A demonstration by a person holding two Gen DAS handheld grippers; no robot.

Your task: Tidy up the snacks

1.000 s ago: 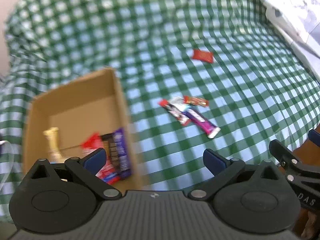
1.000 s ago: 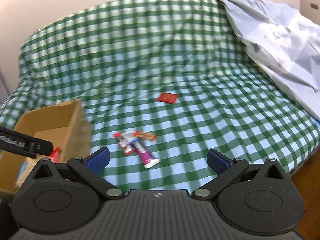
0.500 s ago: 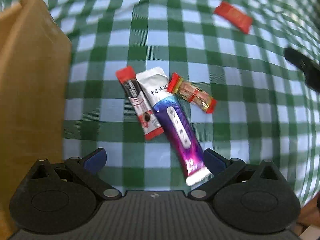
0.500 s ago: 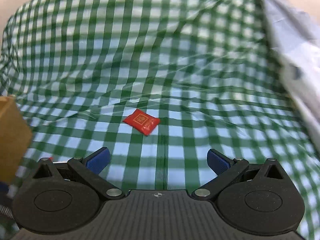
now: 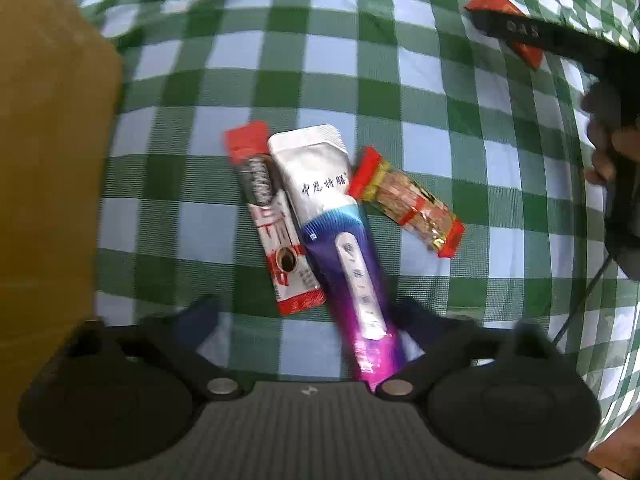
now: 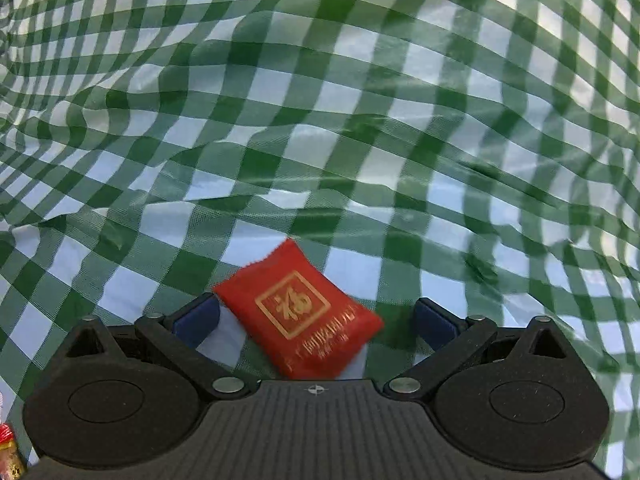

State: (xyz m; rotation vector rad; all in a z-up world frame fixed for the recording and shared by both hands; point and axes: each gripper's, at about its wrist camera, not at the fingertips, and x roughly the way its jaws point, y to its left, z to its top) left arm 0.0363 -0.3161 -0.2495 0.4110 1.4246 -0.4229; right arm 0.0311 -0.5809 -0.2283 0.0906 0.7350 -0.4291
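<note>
Snacks lie loose on the checked cloth [image 6: 320,80], and each of your grippers already has one between its fingers. Your left gripper [image 5: 308,320] points down over a cluster of three: a purple sachet [image 5: 344,248], a coffee stick [image 5: 276,220] touching its left edge, and a red-ended bar [image 5: 408,204] just off its upper right. The sachet's long axis runs away from you, roughly along the gripper's line and leaning a little to the left at its far end; its near end sits hard against the right finger, with a wide gap to the left one. The jaws have just been closing and stand parted, not yet pressing on anything that I can see. Since the fingers close across the sachet's narrow width, that is the right way to take it, but you may want to shift right to centre it, or the coffee stick could get swept in. The box [image 5: 48,160] stands just left of the cluster. Your right gripper [image 6: 316,316] slants down at a red packet [image 6: 298,312], which lies cornerwise between its fingers, near the left one. Those jaws have also just been closing, and remain apart with no clear contact.
</note>
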